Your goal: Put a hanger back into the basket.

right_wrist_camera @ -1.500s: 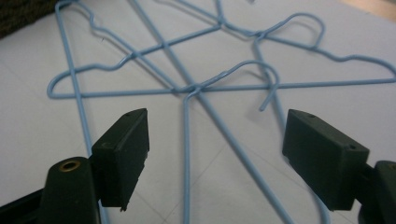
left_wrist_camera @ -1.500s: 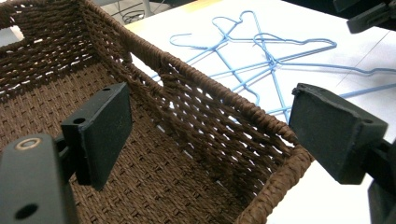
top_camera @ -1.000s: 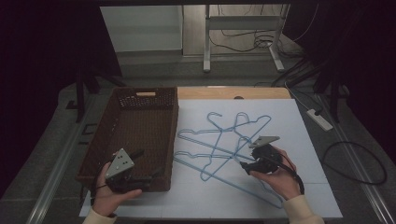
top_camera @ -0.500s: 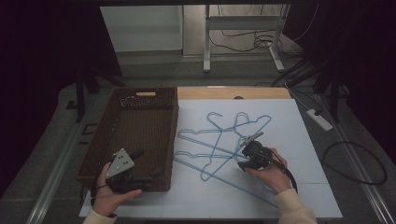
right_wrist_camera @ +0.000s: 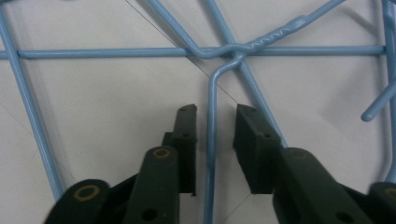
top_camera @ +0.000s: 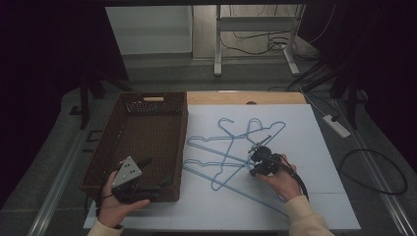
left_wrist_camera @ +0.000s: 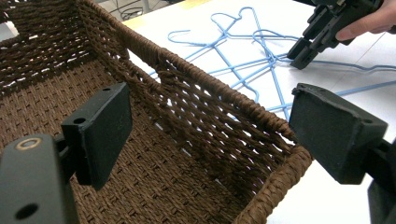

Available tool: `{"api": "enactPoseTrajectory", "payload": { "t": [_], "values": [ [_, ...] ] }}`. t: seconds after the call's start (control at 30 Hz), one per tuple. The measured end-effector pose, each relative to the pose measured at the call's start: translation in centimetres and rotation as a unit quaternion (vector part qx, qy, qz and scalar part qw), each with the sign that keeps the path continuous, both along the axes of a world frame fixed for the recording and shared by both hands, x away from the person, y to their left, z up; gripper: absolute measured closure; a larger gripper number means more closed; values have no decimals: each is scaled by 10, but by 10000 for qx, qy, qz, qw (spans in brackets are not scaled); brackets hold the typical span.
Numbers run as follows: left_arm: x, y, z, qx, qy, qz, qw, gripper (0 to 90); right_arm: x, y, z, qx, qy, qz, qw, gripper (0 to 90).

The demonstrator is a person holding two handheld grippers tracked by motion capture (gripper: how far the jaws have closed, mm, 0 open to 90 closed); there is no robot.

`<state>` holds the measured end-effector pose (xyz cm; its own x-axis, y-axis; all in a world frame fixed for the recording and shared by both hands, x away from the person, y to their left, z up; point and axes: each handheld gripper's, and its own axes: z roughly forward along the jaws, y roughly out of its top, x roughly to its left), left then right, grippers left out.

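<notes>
On the white counter (top_camera: 305, 128) lies a heap of blue wire hangers (top_camera: 231, 147), crossed over each other, just to the 3 o'clock side of a brown woven basket (top_camera: 147, 142). The right gripper (top_camera: 259, 160) sits at the 4 o'clock edge of the heap, held in the person's right hand (top_camera: 280, 177), and it points down at the wires. In the right gripper view, one thin blue wire (right_wrist_camera: 211, 140) runs straight up between the two black jaws, toward 12 o'clock, where it bends and meets a twisted neck (right_wrist_camera: 275, 35) of a hanger. The jaws have just been closing and now stand narrow, with the wire in the gap. A sliver of white counter shows on each side of the wire, so the pads do not seem to press on it, though it is hard to be sure from this close. The left gripper (top_camera: 147, 177) is at the basket's 6 o'clock end, held in the left hand (top_camera: 115, 201). In the left gripper view its jaws stand wide apart, one over the inside of the basket and one over the basket's rim (left_wrist_camera: 261, 121), with nothing held between them. Far off at 1 o'clock in that view, the other gripper touches down on the blue hangers.
</notes>
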<state>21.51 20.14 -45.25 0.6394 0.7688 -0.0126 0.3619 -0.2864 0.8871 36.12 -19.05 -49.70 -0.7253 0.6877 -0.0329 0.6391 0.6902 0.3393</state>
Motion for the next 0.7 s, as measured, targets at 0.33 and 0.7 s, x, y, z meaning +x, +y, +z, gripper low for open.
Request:
{"api": "enactPoseTrajectory", "payload": {
  "t": [0.33,0.7],
  "values": [
    [-1,1,2,-13,-84,23,10000,149,-3,5,0,-108,-117,224,9996,868],
    [-2,1,3,-6,-97,21,10000,149,-18,-6,17,273,-438,462,9976,879]
  ]
}}
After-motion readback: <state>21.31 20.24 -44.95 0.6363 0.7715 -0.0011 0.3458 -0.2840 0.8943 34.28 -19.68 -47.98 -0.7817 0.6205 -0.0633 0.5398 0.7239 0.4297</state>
